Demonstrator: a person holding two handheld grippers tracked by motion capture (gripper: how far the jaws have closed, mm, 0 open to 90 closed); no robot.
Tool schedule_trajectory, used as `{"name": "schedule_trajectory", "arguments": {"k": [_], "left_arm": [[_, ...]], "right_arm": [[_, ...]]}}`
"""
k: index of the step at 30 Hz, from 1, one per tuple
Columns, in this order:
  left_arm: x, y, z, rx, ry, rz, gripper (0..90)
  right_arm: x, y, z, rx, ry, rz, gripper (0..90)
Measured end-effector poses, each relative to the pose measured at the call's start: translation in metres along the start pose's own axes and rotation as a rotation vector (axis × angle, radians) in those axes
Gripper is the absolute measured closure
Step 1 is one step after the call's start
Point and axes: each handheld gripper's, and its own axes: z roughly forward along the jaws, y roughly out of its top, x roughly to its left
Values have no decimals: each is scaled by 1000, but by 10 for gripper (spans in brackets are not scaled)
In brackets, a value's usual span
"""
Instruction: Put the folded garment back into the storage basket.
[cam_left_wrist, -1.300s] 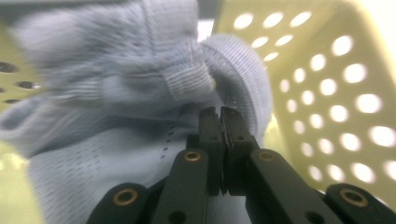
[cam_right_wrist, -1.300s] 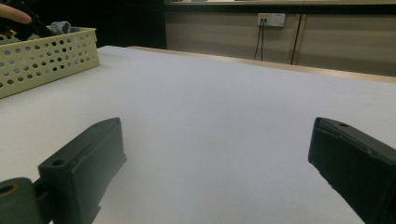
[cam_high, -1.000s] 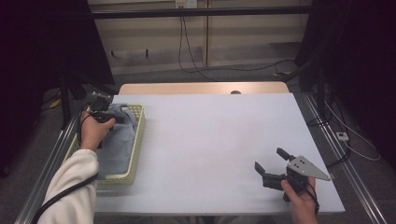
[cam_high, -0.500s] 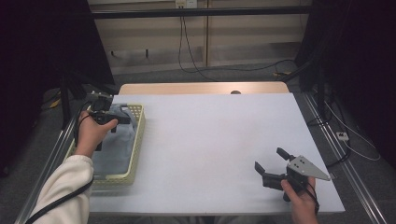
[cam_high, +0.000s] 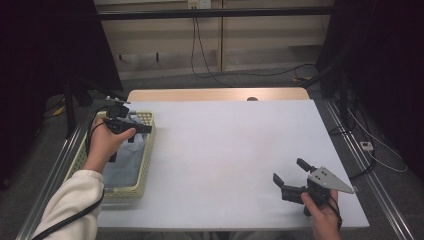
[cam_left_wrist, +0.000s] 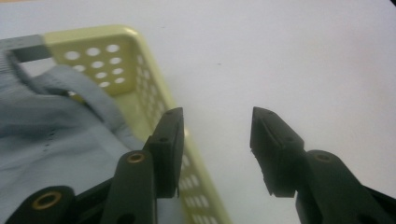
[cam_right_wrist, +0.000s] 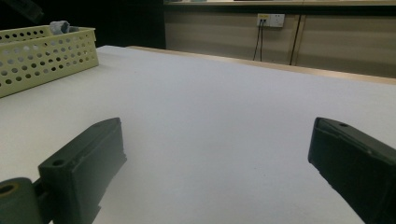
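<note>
over the perforated pale-yellow plastic basket (cam_high: 146, 150), the left gripper (cam_left_wrist: 215, 126) has lifted clear, jaws just spreading, nothing between; the crumpled grey-blue cloth (cam_high: 125, 162) stays inside it, released. right gripper (cam_high: 292, 172) idles, spread.

my left gripper (cam_high: 142, 128) is black with brass-coloured screws, a black cable and a white sleeve (cam_high: 75, 200) behind; my right gripper (cam_high: 290, 175) carries a grey three-cornered plate.
</note>
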Motion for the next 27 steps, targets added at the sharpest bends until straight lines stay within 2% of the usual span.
{"name": "schedule_trajectory", "arguments": {"k": [3,8,27], "left_arm": [[-11,0,0,-5,-42,23,517],[-25,0,1,-3,-81,59,489],[-66,-18,12,5,-173,151,407]], "right_arm": [[0,0,0,2,4,-2,33],[0,0,0,2,2,-3,33],[0,0,0,2,-2,-6,33]]}}
